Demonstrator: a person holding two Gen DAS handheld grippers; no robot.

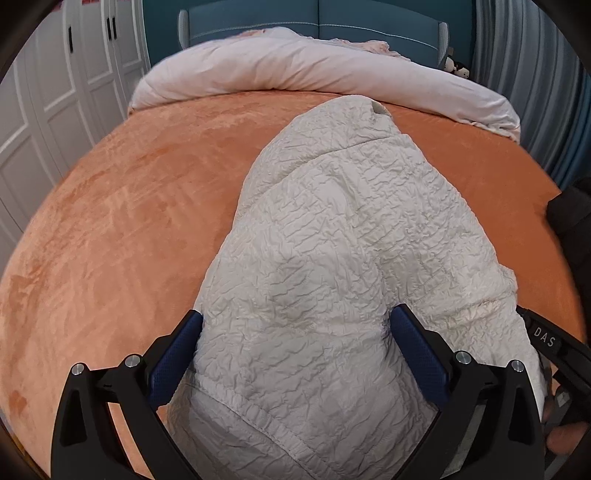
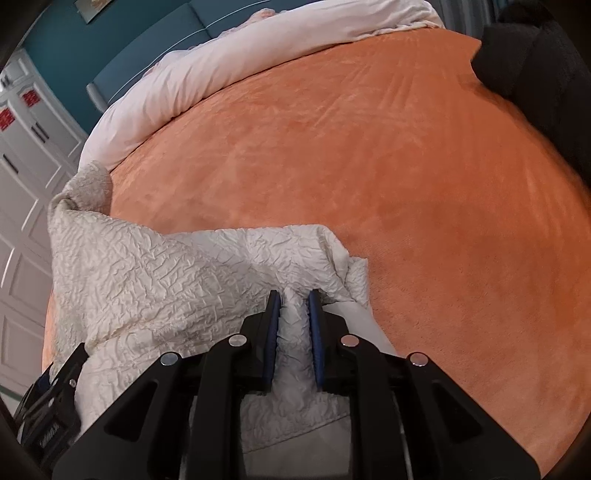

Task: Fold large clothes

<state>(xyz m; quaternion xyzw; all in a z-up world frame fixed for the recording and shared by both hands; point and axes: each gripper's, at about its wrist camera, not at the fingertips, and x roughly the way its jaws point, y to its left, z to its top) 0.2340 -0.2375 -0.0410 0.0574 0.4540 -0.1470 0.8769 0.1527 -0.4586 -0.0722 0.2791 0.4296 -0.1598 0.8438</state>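
A white crinkled quilted garment (image 1: pixel 332 221) lies lengthwise on the orange bed cover (image 1: pixel 129 221), its narrow end toward the headboard. My left gripper (image 1: pixel 299 317) is open wide; its blue pads (image 1: pixel 173 354) stand on either side of the garment's near part, with fabric bulging between them. In the right wrist view the garment (image 2: pixel 147 266) lies to the left, and my right gripper (image 2: pixel 293 295) is shut on a bunched fold at its near right edge. The right gripper's body (image 1: pixel 546 339) shows at the left view's right edge.
A pale pink duvet (image 1: pixel 295 66) is rolled back along the teal headboard (image 1: pixel 332 18). A dark bulky object (image 2: pixel 535 62) sits at the bed's right side. White wardrobe doors (image 1: pixel 55 110) stand to the left. Orange cover (image 2: pixel 406 184) stretches bare to the right of the garment.
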